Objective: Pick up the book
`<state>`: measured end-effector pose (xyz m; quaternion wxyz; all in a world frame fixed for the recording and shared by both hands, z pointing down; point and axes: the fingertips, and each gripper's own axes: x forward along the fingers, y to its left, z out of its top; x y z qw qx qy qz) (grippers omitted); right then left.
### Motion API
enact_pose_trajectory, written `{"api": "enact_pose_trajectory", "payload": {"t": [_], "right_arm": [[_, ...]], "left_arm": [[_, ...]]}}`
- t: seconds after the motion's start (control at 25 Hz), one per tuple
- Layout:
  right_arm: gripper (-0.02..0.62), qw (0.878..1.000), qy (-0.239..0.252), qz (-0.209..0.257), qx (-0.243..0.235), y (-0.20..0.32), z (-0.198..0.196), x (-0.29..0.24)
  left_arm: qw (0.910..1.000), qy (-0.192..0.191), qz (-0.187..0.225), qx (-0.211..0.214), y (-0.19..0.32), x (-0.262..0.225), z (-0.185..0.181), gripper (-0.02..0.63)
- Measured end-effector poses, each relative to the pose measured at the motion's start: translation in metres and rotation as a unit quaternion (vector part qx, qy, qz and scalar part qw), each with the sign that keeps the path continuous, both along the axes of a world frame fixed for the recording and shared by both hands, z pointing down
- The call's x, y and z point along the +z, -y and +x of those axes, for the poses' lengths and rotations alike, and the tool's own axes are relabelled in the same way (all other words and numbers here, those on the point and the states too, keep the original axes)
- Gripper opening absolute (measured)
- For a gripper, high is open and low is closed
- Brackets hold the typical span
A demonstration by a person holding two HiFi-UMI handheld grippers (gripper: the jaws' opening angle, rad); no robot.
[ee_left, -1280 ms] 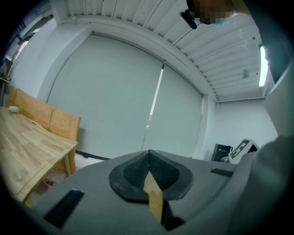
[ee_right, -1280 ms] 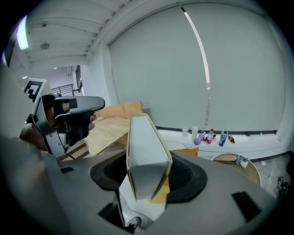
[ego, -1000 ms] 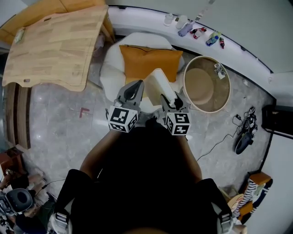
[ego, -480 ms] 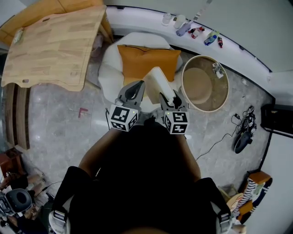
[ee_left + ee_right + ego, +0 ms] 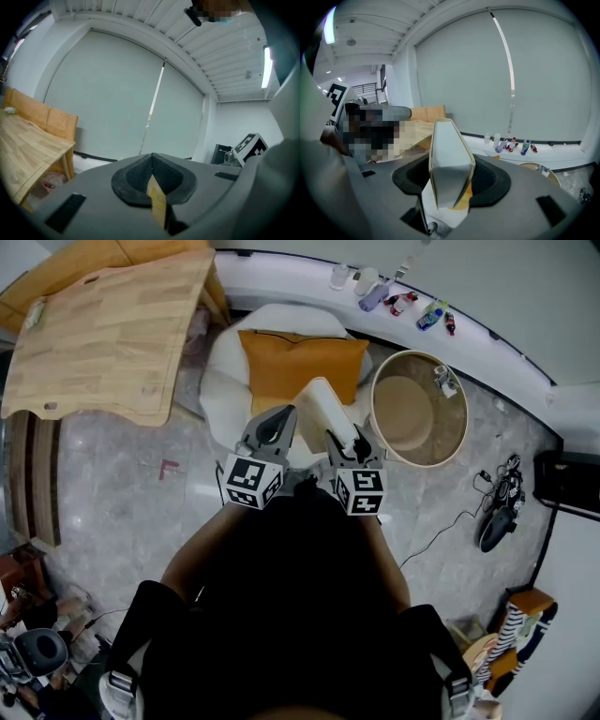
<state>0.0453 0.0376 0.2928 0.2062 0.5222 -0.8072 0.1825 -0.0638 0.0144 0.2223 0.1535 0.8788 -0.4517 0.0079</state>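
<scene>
R tool (image 5: 345,442) (image 5: 450,174): clamped on near end of cream-white thick book (image 5: 322,407) (image 5: 449,159); far end juts past tips.
L tool (image 5: 272,423) (image 5: 151,161): tips together; yellow sliver in the gap, can't tell what.
Book: held over white round chair (image 5: 225,381), front of orange cushion (image 5: 300,367).
R side: round tan tub (image 5: 419,457) near.
L side: grey floor (image 5: 141,484) open up to light wood surface (image 5: 103,334) edge.

Overhead head camera, downward — 2 forward gripper cameras, common grey wall (image 5: 117,93)
</scene>
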Motion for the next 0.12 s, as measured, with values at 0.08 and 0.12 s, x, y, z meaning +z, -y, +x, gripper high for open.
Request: {"api": "enact_pose_trajectory", "payload": {"t": [0.08, 0.12], "right_arm": [[0.242, 1.000, -0.002, 0.000, 0.000, -0.0004, 0.0008, 0.0002], [0.242, 1.000, -0.003, -0.001, -0.001, -0.0007, 0.0012, 0.0005]], "left_arm": [[1.0000, 0.000, -0.001, 0.001, 0.0002, 0.0005, 0.0011, 0.008], [1.0000, 0.000, -0.002, 0.002, 0.0003, 0.0007, 0.0016, 0.008]]}}
